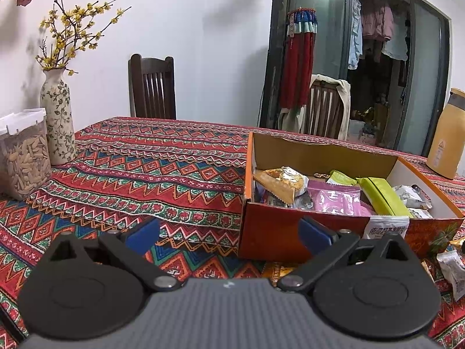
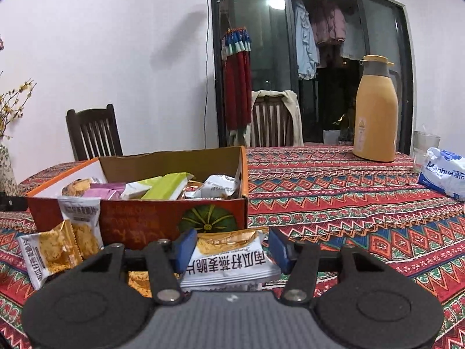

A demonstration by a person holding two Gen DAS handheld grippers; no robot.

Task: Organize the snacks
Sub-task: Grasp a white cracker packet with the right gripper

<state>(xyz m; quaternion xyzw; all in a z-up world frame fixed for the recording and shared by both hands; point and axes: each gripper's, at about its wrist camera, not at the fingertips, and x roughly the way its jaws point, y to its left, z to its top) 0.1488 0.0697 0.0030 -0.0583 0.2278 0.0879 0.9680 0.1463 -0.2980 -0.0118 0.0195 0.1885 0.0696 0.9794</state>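
An orange cardboard box [image 2: 139, 218] stands on the patterned tablecloth and holds several wrapped snacks, among them a green packet [image 2: 165, 187] and a pink one [image 2: 104, 193]. In front of it, my right gripper [image 2: 229, 247] is shut on a white and gold snack packet [image 2: 229, 261], with a blue pad pressed against each side. Two similar packets [image 2: 49, 256] lean against the box front at the left. In the left wrist view the same box [image 1: 276, 226] is at the right. My left gripper [image 1: 229, 232] hangs open and empty over the cloth beside the box's left corner.
A floral vase [image 1: 56, 116] and a clear container of seeds [image 1: 23, 163] stand at the table's left. A yellow thermos [image 2: 376, 110], a glass [image 2: 424, 148] and a tissue pack [image 2: 444, 174] are at the right. Two wooden chairs [image 2: 93, 131] stand behind the table.
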